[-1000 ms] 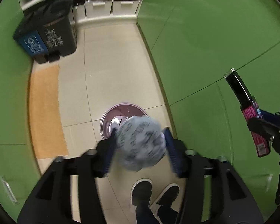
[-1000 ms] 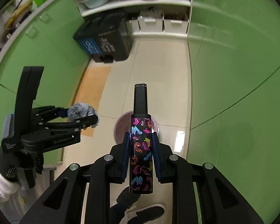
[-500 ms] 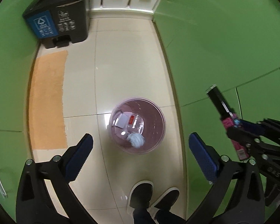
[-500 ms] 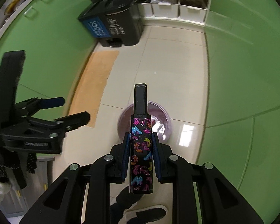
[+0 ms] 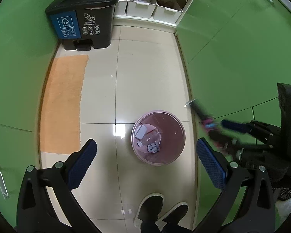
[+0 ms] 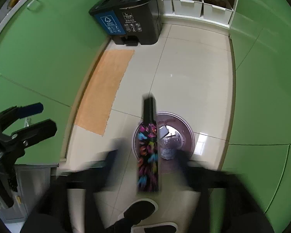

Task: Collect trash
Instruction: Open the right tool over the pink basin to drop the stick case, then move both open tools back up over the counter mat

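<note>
Above the pink bin [image 5: 158, 137], where a crumpled paper ball [image 5: 152, 148] lies, the left gripper [image 5: 145, 165] hangs spread and empty while the right gripper's [image 6: 147, 167] blurred jaws look parted around a patterned box [image 6: 148, 155], which could tumble outside the rim.

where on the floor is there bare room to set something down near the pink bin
Bare tile lies between the orange mat and the pink bin, and from the bin up to the black pedal bin. It is crowded below the bin, by the shoes.
</note>
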`<state>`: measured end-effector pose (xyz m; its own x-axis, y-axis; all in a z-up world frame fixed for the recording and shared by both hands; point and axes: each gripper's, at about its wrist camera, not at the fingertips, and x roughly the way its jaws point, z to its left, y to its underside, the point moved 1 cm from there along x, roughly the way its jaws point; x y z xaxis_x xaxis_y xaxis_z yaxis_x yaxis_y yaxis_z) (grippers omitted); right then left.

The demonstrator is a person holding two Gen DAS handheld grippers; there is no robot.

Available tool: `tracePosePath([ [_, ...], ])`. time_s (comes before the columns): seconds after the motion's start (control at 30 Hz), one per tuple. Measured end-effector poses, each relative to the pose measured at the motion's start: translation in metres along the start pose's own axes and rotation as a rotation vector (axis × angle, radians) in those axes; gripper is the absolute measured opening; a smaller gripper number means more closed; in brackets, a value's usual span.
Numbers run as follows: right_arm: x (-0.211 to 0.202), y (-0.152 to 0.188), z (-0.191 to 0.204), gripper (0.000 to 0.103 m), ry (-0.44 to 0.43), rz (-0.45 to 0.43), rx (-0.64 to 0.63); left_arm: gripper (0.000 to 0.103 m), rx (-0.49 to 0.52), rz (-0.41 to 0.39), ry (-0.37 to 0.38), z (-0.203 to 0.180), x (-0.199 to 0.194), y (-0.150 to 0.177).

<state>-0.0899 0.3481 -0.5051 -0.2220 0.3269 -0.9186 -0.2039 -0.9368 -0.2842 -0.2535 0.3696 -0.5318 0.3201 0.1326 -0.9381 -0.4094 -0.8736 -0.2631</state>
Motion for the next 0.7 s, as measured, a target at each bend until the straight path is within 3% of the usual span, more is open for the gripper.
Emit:
tracePosePath([
  [0.03,-0.003,0.001,-0.001,0.098,-0.007,-0.013,0.007,0.1,-0.002,-0.002,0.0,0.0,-0.001,0.001],
  [0.23,-0.007,0.006,-0.002,0.098,0.038,0.013,0.016,0.1,0.001,-0.004,0.009,-0.008,-0.007,0.001],
  [0.4,-0.034,0.014,-0.009,0.098,0.066,-0.001,0.048,0.1,0.022,-0.01,0.023,-0.025,-0.023,-0.003],
  [0.57,-0.089,0.024,-0.013,0.098,0.082,-0.03,0.082,0.1,0.061,-0.013,0.044,-0.057,-0.06,-0.005],
  [0.7,-0.156,0.033,-0.009,0.098,0.093,-0.069,0.114,0.1,0.096,-0.022,0.057,-0.085,-0.103,-0.007],
])
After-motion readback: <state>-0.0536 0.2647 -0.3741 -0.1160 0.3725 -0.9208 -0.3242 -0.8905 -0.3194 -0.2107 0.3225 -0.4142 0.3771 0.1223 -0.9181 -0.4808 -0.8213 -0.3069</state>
